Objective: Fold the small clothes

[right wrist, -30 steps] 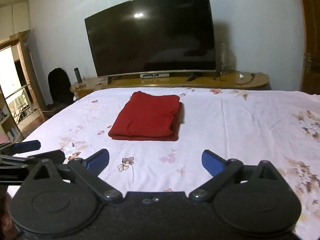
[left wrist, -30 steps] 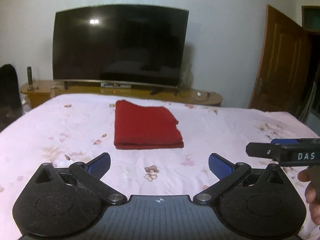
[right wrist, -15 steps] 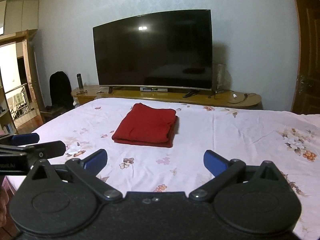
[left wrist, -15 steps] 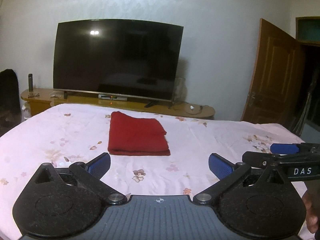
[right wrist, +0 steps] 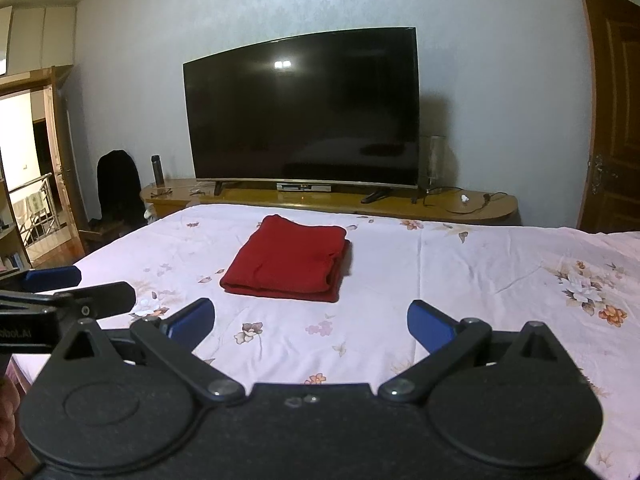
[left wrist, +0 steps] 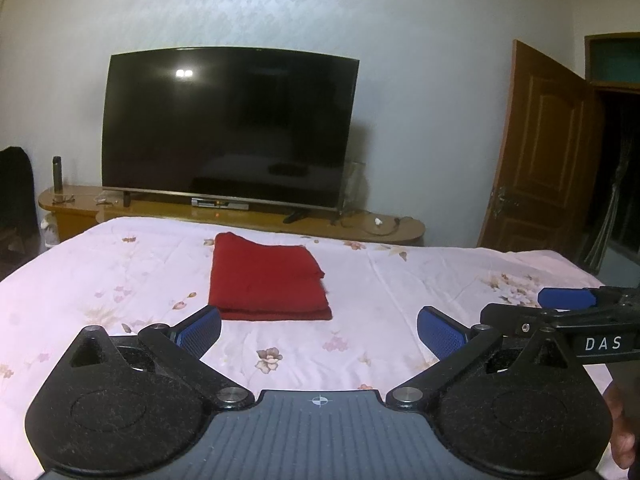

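1. Seemingly the folding step is finishing: the red garment [left wrist: 267,282] is lying as a neat rectangular stack of layers on the floral bedsheet [left wrist: 400,280], toward the far middle of the bed, with its thick folded edge facing the grippers.

2. Neither tool is touching it. The left gripper [left wrist: 319,326] is hovering above the near part of the sheet with its blue pads [left wrist: 200,327] spread wide and nothing between them; the garment is sitting just beyond the left pad, apart from it.

3. The right gripper [right wrist: 310,320] is holding the same pose — jaws splayed wide, empty, the cloth lying ahead and slightly left of its centre line.

4. Both tools are pointing forward toward the television [right wrist: 304,116] and the wooden stand [right wrist: 332,200] at the foot of the bed, held roughly level and side by side; each is showing at the edge of the other's view, so they are near one another.

5. As a judgement, little is remaining on this item. Any next move is calling either for a light press to flatten the stack — the right side is showing slightly offset layers — or for reaching toward another piece, though no other clothing is appearing in either view.
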`<move>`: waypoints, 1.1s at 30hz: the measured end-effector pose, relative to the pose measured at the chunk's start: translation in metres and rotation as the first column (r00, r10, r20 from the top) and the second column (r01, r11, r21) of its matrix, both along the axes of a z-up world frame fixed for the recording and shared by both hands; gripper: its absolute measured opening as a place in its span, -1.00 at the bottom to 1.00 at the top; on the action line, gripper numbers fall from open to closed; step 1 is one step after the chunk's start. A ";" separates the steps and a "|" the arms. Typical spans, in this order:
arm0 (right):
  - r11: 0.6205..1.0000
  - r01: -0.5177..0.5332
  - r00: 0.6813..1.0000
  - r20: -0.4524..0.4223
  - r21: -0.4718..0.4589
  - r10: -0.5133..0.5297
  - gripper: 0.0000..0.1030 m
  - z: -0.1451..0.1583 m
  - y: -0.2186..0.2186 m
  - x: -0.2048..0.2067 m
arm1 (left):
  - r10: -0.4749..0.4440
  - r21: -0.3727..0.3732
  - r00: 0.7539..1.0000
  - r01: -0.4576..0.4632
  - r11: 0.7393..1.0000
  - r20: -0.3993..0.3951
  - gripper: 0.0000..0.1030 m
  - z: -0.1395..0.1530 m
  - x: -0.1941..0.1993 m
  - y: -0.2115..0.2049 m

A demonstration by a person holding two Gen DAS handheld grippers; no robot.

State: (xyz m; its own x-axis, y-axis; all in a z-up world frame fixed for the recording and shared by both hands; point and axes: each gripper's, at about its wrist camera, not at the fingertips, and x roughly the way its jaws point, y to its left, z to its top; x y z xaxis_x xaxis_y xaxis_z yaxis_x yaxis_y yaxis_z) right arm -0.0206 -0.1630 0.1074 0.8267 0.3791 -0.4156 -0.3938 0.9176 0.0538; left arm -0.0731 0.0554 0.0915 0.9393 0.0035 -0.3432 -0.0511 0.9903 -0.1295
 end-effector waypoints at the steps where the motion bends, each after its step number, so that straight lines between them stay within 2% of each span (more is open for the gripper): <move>1: 1.000 0.002 1.000 -0.001 0.000 -0.002 0.98 0.000 0.000 0.000 | 0.001 0.000 1.000 -0.001 1.000 0.000 1.00 0.000 0.001 0.000; 33: 1.000 0.012 1.000 -0.006 -0.003 -0.012 0.98 0.003 -0.003 0.001 | -0.002 0.004 1.000 0.002 1.000 -0.004 1.00 -0.002 0.007 -0.007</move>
State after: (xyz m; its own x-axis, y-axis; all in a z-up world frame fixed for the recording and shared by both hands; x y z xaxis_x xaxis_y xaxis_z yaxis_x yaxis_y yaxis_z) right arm -0.0193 -0.1659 0.1108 0.8287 0.3679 -0.4218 -0.3822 0.9225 0.0537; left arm -0.0658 0.0486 0.0894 0.9379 0.0029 -0.3470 -0.0494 0.9909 -0.1254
